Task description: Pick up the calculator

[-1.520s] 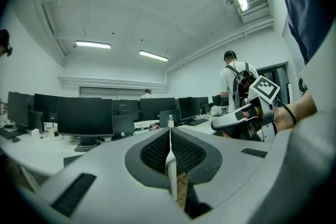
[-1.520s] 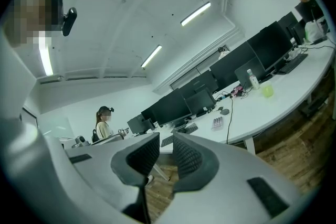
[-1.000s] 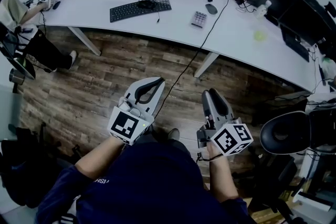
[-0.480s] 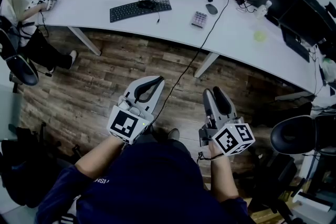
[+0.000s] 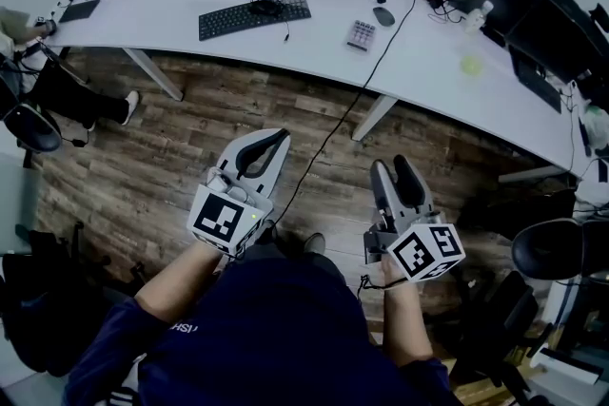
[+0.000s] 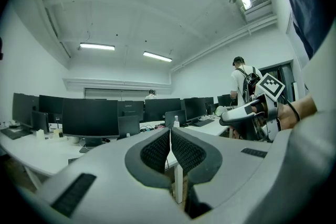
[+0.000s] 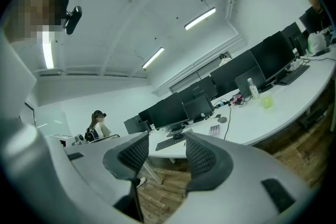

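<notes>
My left gripper (image 5: 276, 136) is closed, empty. Right gripper (image 5: 392, 163) has just been opening, nothing between its jaws. Calculator (image 5: 361, 35) is on the desk (image 5: 428, 62), well apart from both.

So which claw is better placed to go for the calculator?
Right, probably. The right claw, empty, has just been opening, and the calculator lies on the desk nearly straight ahead of it. The left claw is shut and further aside.

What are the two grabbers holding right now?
Nothing. The left gripper is shut and empty; the right gripper's jaws have just been opening with nothing between them. The calculator lies untouched on the desk.
</notes>
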### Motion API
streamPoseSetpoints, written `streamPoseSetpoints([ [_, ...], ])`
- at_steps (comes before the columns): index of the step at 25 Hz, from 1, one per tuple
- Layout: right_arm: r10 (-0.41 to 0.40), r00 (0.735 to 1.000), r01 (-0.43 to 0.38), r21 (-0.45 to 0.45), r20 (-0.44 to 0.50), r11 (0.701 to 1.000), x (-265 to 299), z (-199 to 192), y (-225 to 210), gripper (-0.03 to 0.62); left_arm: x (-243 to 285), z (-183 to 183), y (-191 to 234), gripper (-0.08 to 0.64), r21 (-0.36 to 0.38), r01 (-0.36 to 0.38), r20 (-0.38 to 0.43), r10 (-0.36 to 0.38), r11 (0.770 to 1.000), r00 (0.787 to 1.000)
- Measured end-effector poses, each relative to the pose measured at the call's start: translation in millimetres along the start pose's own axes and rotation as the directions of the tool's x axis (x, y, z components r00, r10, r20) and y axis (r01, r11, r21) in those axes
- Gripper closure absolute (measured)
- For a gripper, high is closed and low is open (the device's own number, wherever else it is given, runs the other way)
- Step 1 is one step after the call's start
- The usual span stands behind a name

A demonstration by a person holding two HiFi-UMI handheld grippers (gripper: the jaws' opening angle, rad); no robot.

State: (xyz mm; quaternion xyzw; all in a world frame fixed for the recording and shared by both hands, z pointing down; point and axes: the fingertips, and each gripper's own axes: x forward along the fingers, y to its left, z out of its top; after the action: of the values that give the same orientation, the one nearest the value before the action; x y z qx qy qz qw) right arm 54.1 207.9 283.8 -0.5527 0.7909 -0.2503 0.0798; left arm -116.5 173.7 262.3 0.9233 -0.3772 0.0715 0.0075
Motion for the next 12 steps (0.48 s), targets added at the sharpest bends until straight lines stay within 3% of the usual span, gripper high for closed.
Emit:
streamPoseSetpoints([
  [12, -0.010, 1.000, 0.011, -0.018, 0.023, 1.000, 0.2, 8.0, -3.0, 0.311, -0.7, 1.5, 10.6, 0.528, 0.006, -0.020, 0.007, 0.020, 1.000, 1.000],
])
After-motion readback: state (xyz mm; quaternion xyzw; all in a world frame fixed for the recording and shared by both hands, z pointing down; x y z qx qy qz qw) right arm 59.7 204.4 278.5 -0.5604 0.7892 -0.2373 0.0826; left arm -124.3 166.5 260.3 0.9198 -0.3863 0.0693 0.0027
